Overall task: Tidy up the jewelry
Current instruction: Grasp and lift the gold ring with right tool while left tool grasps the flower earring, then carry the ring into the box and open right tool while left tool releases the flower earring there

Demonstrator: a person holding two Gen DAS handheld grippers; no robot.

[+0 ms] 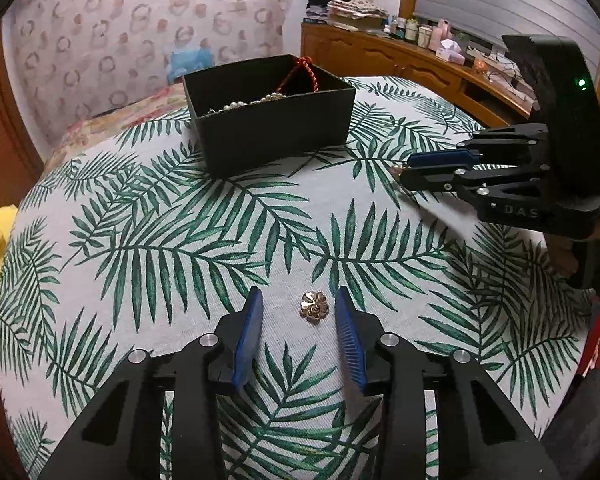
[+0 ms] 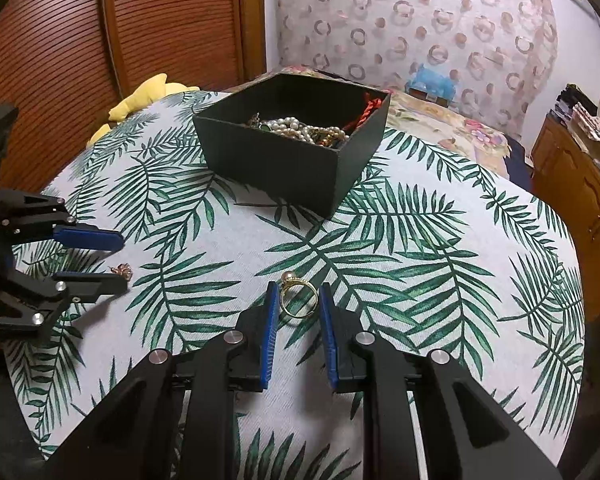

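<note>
A gold flower brooch (image 1: pixel 314 306) lies on the leaf-print tablecloth between the open fingers of my left gripper (image 1: pixel 299 298); it also shows in the right wrist view (image 2: pixel 121 271) beside that gripper (image 2: pixel 122 261). A gold ring with a pearl (image 2: pixel 298 293) lies between the fingers of my right gripper (image 2: pixel 299 291), which is open around it. In the left wrist view the right gripper (image 1: pixel 406 168) sits low at the right, the ring's pearl (image 1: pixel 397 169) at its tips. A black box (image 1: pixel 270 120) holding pearls and a red cord stands at the back (image 2: pixel 296 148).
The round table (image 1: pixel 140 240) drops off at its edges. A yellow soft toy (image 2: pixel 148 94) lies beyond the left rim. A wooden sideboard (image 1: pixel 400 56) with bottles stands at the right, a bed (image 2: pixel 440 120) behind the box.
</note>
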